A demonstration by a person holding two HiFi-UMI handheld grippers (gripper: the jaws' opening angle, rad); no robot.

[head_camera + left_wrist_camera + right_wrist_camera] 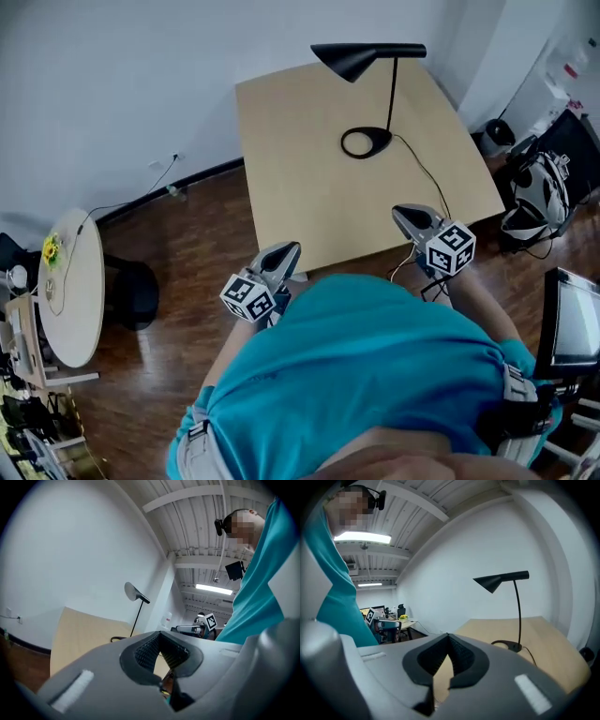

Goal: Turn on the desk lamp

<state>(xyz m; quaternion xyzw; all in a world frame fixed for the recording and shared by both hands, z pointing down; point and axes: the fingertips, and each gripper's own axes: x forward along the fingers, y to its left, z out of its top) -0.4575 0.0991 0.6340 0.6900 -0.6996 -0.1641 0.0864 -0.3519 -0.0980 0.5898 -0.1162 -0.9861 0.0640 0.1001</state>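
Note:
A black desk lamp stands toward the back of a beige table. Its cone shade shows no light, its ring base rests on the top, and its cord trails to the front right edge. My left gripper hovers at the near edge, shut and holding nothing. My right gripper is over the front right part of the table, also shut and holding nothing, well short of the base. In the left gripper view the lamp rises beyond the shut left gripper. The lamp stands ahead and to the right of the right gripper in the right gripper view.
A round white side table with clutter and a black stool stand at the left on the wood floor. At the right are a bag, a small bin and a monitor. A white wall lies behind the table.

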